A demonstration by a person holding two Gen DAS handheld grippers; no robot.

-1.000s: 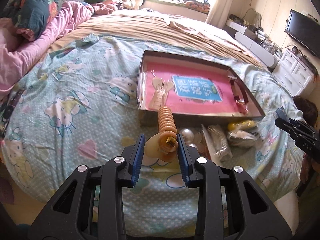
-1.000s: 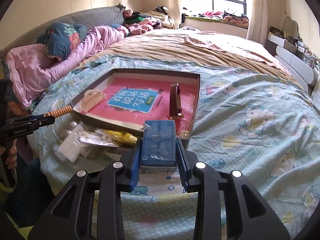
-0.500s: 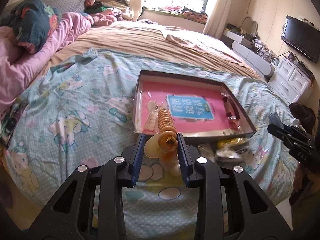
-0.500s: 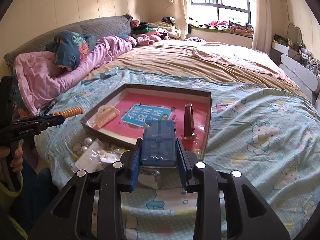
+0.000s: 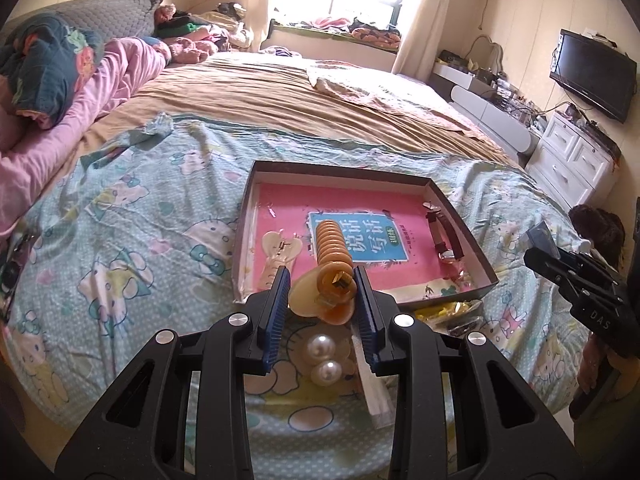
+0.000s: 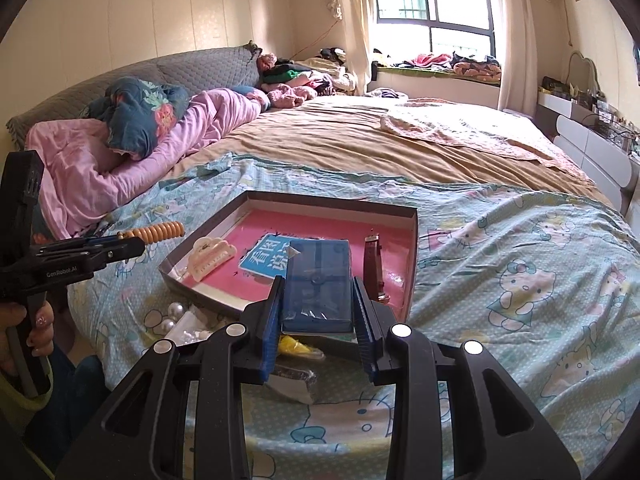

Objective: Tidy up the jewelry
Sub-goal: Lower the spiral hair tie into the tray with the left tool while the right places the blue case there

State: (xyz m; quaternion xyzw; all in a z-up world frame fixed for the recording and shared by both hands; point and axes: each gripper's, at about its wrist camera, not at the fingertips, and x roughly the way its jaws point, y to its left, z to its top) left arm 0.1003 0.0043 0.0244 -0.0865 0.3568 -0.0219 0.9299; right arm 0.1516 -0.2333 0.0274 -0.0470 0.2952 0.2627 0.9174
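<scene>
- Hair clip (image 5: 334, 276), amber plastic with a ribbed spiral body, sits clamped between the pads of the left gripper (image 5: 323, 296) at its hinge end; the ribbed length sticks out forward over the near edge of the tray (image 5: 460, 216).
- Judged light and rigid. The glossy plastic is likely slippery, and the spring hinge could pop open if it is squeezed across the levers. The present hold at the thick hinge end looks the soundest place; the ribbed body would roll between flat pads.
- Blue case (image 6: 318, 284), a flat rectangular box with a clear lid, is gripped by its two long sides in the right gripper (image 6: 319, 306), held above the near rim of the tray (image 6: 412, 240).
- Judged light, stiff and smooth-walled. The lid may be thin and could crack or spring loose under hard pressure, so a side grip low on the base is preferable.
- Tray rests on the bed quilt (image 5: 120, 240) and already holds a cream claw clip (image 5: 278, 252) at its left and a dark red watch strap (image 5: 444, 236) at its right.
- Two pearls (image 5: 324, 356) lie loose on the quilt just in front of the tray, beside several small plastic packets (image 6: 292, 376). Pearls are judged round and prone to rolling; a soft quilt will let them sink away from the pads.
</scene>
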